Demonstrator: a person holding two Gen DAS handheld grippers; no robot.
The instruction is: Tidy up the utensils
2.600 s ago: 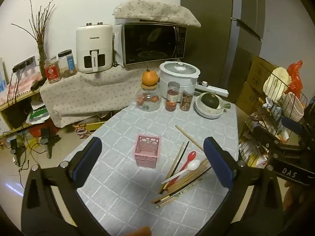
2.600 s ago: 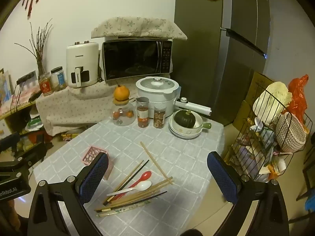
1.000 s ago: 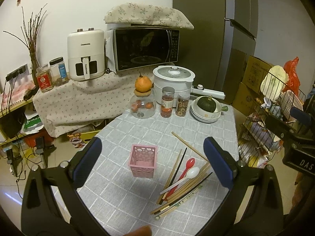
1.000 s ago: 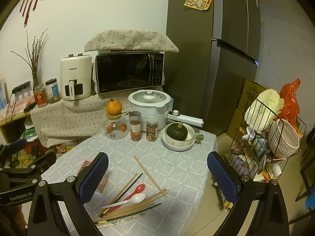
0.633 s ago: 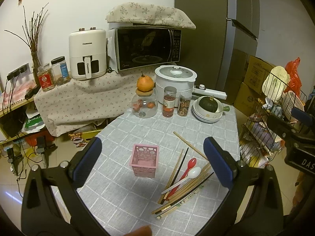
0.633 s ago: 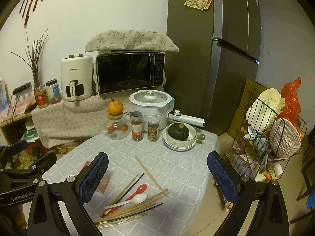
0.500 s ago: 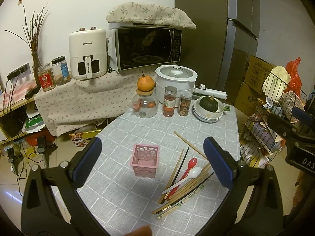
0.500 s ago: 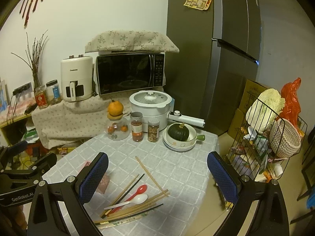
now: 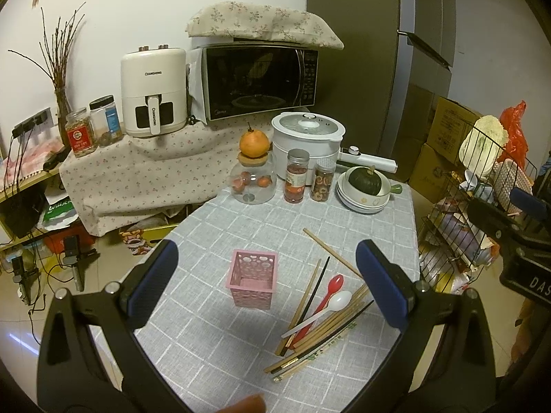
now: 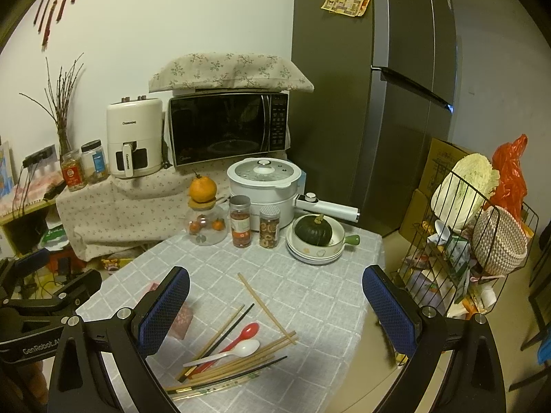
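Left jaws: our left gripper with blue padded fingers (image 9: 263, 284) has its jaws wide apart, and they hold nothing.
Right jaws: our right gripper with blue padded fingers (image 10: 275, 311) also has its jaws wide apart, with nothing between them.
Basket: we see the small pink plastic basket with round holes (image 9: 254, 278) standing upright on the table, between our left fingers in that view.
Pile: the heap of long wooden and black chopsticks (image 9: 325, 323) lies just right of the basket, not touching it. A shiny red plastic spoon (image 9: 327, 292) and a smooth white plastic spoon (image 9: 322, 311) lie on top.
Lone stick: one pale wooden chopstick (image 9: 330, 252) lies slanted past the heap.
Open room: we see bare grey checked tablecloth (image 9: 213, 340) in front of the basket and to its left.
Edges: the cloth's right edge runs close by the heap. Beside it stands a black wire rack (image 10: 458, 241).
Far end: round glass jars (image 9: 296, 180) and a white bowl holding a dark green squash (image 9: 365, 189) stand well away.
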